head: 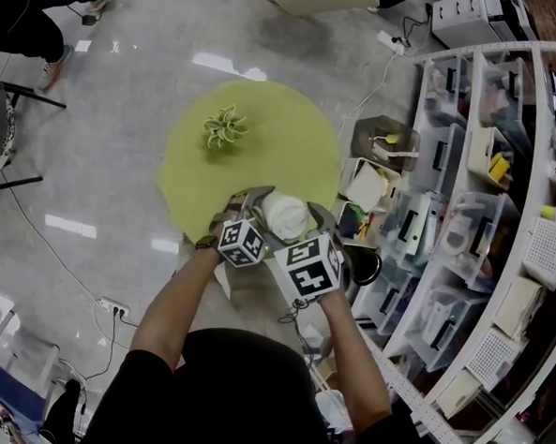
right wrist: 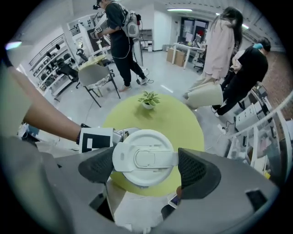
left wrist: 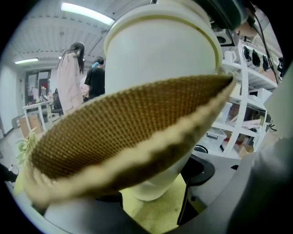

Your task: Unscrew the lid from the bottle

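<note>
I hold a white bottle (head: 285,215) in the air over the near edge of the round green table (head: 264,150). My left gripper (head: 253,205) is shut on the bottle's body (left wrist: 160,59); its brown ribbed pad (left wrist: 123,123) lies across the body in the left gripper view. My right gripper (head: 308,229) comes at the bottle from above. In the right gripper view the white lid (right wrist: 145,157), which has a flip tab, sits between the two dark pads (right wrist: 98,165), and both touch its rim. The left gripper's marker cube (right wrist: 96,139) shows just beyond the lid.
A small potted plant (head: 225,127) stands at the table's far side. White shelving (head: 477,200) with bins curves along the right. Cables and a power strip (head: 113,307) lie on the floor. Several people (right wrist: 219,50) stand past the table, and a chair (right wrist: 94,75) stands to the left.
</note>
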